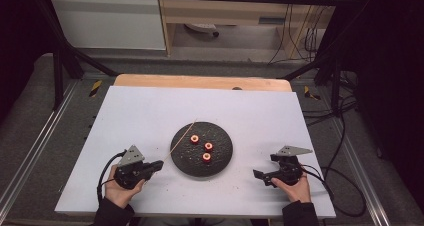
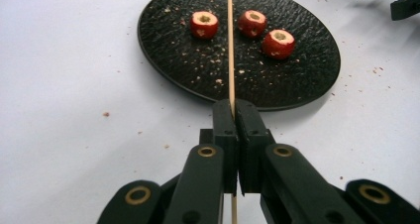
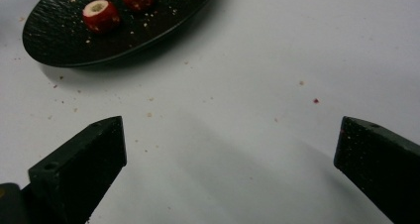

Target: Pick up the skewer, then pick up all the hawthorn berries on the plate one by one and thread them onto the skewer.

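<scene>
Along left gripper (image 2: 233,110) view: skewer (image 2: 230,45) clamped | high: plate (image 1: 222,158)

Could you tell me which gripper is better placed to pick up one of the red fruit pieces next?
Right: the right gripper is open beside the black plate, while the left gripper is shut on the skewer.

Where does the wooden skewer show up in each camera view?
High view: wooden skewer slants from the left claw over the black plate's left edge.
Left gripper view: skewer runs up the centre, clamped.
Right gripper view: not in it.
Shared landmark: the black plate.
</scene>
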`<state>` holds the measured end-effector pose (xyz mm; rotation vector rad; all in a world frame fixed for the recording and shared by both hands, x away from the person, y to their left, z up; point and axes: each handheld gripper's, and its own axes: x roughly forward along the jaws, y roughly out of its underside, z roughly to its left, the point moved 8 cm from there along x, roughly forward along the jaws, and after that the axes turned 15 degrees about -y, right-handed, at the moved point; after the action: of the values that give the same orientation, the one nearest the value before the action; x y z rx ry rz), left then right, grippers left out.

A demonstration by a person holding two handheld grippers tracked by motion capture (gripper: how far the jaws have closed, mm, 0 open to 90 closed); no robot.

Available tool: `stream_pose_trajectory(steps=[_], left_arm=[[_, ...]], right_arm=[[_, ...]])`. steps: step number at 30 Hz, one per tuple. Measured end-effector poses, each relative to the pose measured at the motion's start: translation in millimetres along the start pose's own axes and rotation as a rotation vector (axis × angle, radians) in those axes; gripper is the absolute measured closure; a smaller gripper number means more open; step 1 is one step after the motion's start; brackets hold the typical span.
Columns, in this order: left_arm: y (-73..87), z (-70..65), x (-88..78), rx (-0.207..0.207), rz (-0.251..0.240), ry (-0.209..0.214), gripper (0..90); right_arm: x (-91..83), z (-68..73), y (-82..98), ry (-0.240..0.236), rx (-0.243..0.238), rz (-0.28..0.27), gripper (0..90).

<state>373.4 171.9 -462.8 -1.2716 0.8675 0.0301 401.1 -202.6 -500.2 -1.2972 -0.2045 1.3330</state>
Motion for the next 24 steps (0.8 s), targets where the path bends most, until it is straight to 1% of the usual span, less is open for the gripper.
stream_pose_trajectory(steps=[2,3,6,9,12,14,16,20,24], left_arm=[[1.8,2.2,-0.1,0.001,-0.003,-0.005,87.9],[3.4,2.7,0.0,0.008,0.001,0.0,87.9],[7.3,5.0,0.0,0.01,-0.004,0.003,87.9],[8.6,6.7,-1.2,0.012,-0.012,0.008,87.9],[9.6,6.8,-1.6,0.013,-0.012,0.01,87.9],[10.6,5.8,-1.7,0.013,-0.009,0.02,87.9],[11.6,6.0,-1.5,0.017,-0.007,0.017,87.9],[13.6,5.6,-1.0,0.02,-0.004,0.021,87.9],[14.6,4.3,-0.2,0.03,-0.003,0.021,87.9]], right_arm=[[3.7,2.8,-3.1,0.001,0.003,0.006,0.6],[5.5,3.4,-4.6,0.01,-0.008,0.015,0.6],[11.2,8.7,-9.3,0.015,-0.013,0.029,0.6],[17.2,14.6,-14.6,0.0,-0.016,0.038,0.6],[23.2,20.0,-19.9,-0.003,-0.014,0.043,0.6],[26.9,22.8,-23.8,-0.006,-0.022,0.045,0.6],[30.1,27.0,-27.2,-0.014,-0.019,0.048,0.6],[36.2,32.7,-34.2,-0.019,-0.028,0.057,0.8],[41.6,35.9,-40.7,-0.022,-0.016,0.062,1.1]])
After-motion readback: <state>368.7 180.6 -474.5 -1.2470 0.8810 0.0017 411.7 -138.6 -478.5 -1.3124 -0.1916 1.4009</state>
